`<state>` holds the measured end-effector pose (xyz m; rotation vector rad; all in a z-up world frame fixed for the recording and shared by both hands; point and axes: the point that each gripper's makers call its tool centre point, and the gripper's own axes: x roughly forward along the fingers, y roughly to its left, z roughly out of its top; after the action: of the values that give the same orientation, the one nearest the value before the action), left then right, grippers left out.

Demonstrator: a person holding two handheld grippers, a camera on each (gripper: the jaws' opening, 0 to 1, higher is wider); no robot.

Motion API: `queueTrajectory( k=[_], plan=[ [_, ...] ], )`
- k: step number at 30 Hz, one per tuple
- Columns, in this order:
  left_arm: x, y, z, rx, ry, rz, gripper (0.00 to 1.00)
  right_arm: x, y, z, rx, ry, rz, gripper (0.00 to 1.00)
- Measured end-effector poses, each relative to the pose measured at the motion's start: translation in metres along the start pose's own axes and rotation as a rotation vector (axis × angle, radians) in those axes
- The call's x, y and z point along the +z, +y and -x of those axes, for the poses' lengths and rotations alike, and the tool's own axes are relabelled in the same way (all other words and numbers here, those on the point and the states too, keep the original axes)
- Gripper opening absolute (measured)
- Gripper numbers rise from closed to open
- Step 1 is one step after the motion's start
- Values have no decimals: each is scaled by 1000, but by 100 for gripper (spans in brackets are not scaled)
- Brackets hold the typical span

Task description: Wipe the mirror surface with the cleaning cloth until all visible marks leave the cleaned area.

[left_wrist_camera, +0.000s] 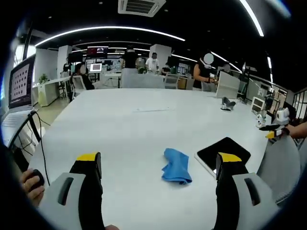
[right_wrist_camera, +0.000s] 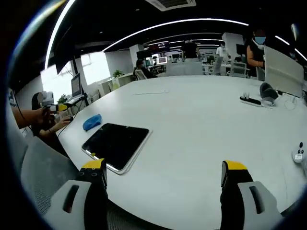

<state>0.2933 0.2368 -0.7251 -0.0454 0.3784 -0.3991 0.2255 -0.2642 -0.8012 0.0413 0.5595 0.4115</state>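
Crumpled blue cleaning cloth on the white table, just left of the dark, glossy rectangular mirror lying flat near the table's edge. Left gripper held above the near edge, jaws spread, holding nothing. Right gripper likewise spread wide, mirror beyond its left jaw, cloth farther left.

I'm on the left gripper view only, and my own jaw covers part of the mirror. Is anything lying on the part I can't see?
Observer: No. The right gripper view shows the whole mirror, and nothing lies on it.
Operator: Is the right hand-held gripper holding the cloth?
Observer: No. Its jaws stand open with nothing between them.
Operator: Any marks on the glass?
Observer: The surface looks evenly dark from here; I cannot tell.
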Motion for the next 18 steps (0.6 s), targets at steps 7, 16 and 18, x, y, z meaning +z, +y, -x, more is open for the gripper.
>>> queueTrajectory(
  k=[7, 16, 18],
  plan=[
    [-1, -1, -3, -7, 2, -2, 99, 1, 0, 1, -1, -5, -5, 99],
    [-1, 2, -3, -1, 2, -3, 99, 2, -1, 0, -2, -10, -8, 99],
    [-1, 3, -4, 0, 0, -2, 99, 2, -1, 1, -3, -11, -9, 99]
  ],
)
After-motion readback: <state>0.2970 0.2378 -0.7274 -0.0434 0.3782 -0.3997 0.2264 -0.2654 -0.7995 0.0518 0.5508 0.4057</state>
